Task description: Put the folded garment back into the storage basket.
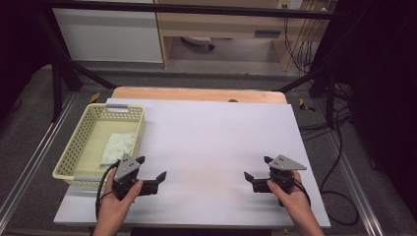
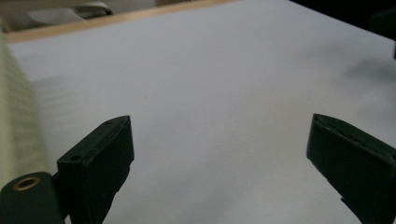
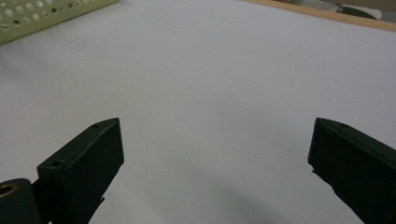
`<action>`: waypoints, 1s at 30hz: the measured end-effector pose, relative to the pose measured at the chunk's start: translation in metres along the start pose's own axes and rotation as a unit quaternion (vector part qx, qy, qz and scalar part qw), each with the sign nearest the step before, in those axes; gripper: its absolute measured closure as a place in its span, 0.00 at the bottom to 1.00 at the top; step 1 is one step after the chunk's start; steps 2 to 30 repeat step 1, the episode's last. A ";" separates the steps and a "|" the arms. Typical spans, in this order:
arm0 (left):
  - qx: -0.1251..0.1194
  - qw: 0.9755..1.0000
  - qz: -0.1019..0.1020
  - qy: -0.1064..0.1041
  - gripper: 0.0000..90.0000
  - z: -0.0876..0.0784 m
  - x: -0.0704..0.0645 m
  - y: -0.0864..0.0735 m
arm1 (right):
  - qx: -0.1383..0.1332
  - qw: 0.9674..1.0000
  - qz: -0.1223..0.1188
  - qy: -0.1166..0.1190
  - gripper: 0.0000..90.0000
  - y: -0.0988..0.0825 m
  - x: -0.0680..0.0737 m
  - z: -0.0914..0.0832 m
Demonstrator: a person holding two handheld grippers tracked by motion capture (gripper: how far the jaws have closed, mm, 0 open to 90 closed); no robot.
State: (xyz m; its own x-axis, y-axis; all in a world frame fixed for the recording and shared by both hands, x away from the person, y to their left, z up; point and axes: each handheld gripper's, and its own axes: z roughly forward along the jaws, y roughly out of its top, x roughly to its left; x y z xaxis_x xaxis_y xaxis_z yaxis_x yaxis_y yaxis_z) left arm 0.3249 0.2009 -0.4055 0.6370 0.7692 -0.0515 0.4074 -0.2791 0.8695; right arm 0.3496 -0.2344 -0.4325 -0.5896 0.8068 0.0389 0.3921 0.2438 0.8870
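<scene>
Pale-green, possibly cloth bundle (image 1: 118, 147) lying inside yellow perforated plastic basket (image 1: 138, 129), far left; both grippers (image 1: 151, 168) (image 1: 256, 167) spread, empty, idle.

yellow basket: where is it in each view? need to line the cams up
High view: the yellow basket sits at the table's left edge, beside the left tool, a pale bag inside it.
Left gripper view: its pale wall runs down the left border.
Right gripper view: a strip of its perforated wall sits at the top left corner.
Shared landmark: the white table sheet, with the wooden edge behind it.
</scene>
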 end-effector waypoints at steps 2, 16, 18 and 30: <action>0.018 1.000 0.004 -0.011 0.08 0.005 -0.003 -0.002 | 0.002 1.000 0.002 -0.007 0.04 0.000 -0.002 -0.002; 0.018 1.000 0.004 -0.011 0.08 0.005 -0.003 -0.002 | 0.002 1.000 0.002 -0.007 0.04 0.000 -0.002 -0.002; 0.018 1.000 0.004 -0.011 0.08 0.005 -0.003 -0.002 | 0.002 1.000 0.002 -0.007 0.04 0.000 -0.002 -0.002; 0.018 1.000 0.004 -0.011 0.08 0.005 -0.003 -0.002 | 0.002 1.000 0.002 -0.007 0.04 0.000 -0.002 -0.002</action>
